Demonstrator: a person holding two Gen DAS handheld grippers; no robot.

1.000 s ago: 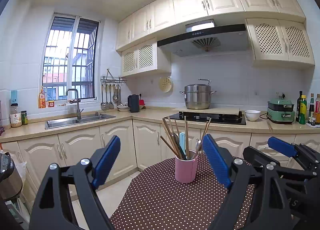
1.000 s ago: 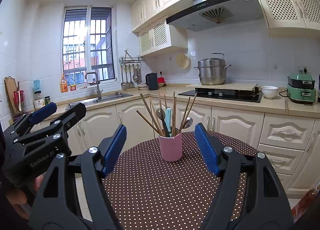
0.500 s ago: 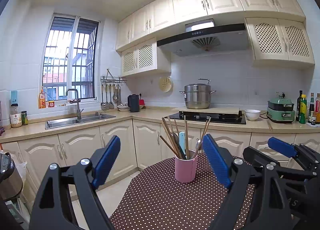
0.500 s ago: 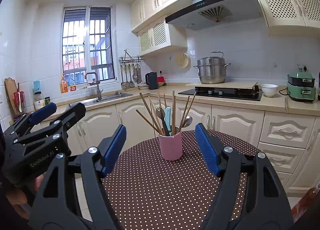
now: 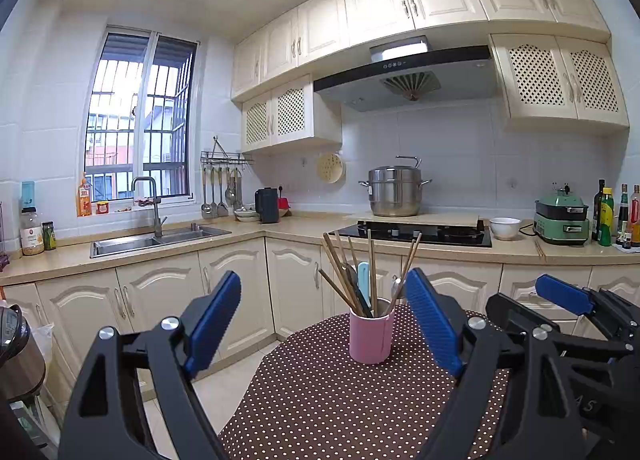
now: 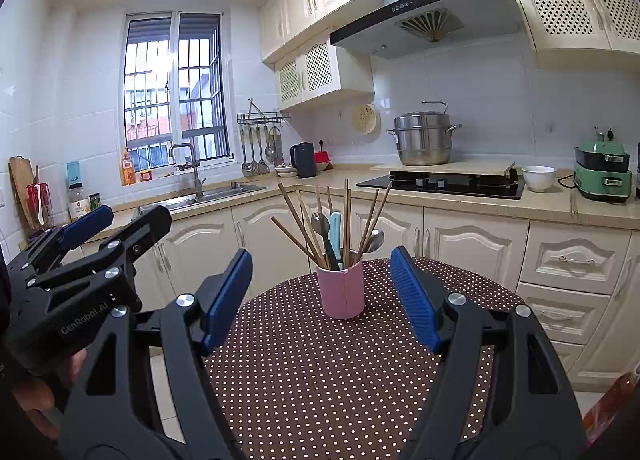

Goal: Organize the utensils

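Both grippers [image 5: 324, 324] [image 6: 322, 296] agape, empty, before smooth pink cylindrical cup [image 6: 341, 290] of wooden chopsticks [image 6: 298, 222]

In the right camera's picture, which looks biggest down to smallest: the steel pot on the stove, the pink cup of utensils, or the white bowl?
1. Steel pot.
2. Pink cup, though it stands much nearer the camera, so this ranking is unsure.
3. White bowl, clearly smallest.

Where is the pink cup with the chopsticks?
The pink cup stands upright on the dotted table, in both views straight ahead of the open right gripper, apart from its fingers.
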